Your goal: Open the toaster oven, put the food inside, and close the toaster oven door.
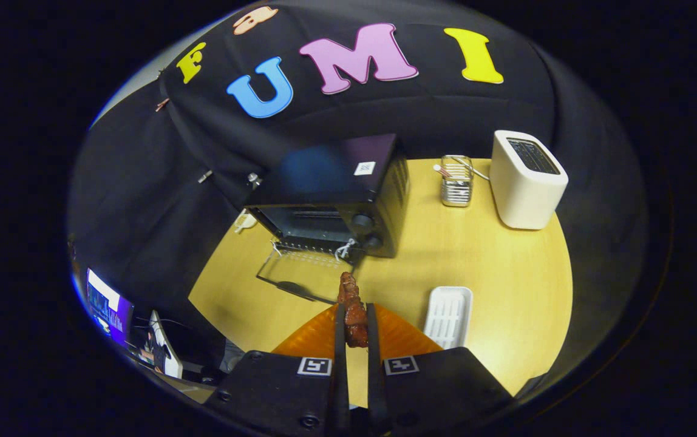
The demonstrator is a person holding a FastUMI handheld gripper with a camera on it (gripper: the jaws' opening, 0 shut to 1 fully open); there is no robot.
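Hand-held gripper (356,321) clamped narrow on meat skewer (353,306), lower centre; toaster oven (336,194) door (300,273) down, ready for loading.

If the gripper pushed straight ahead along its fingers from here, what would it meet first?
Probably the lowered glass door of the open toaster oven, near its right edge. The gripper, shut on the meat skewer, points there; depth is unclear.

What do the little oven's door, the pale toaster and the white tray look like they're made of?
Toaster oven door: likely clear glass in a dark frame, since the tabletop shows through it. Toaster: smooth matte cream shell, probably plastic or painted metal. White tray: looks like ribbed plastic. The gripper is shut on a glossy brown meat skewer.
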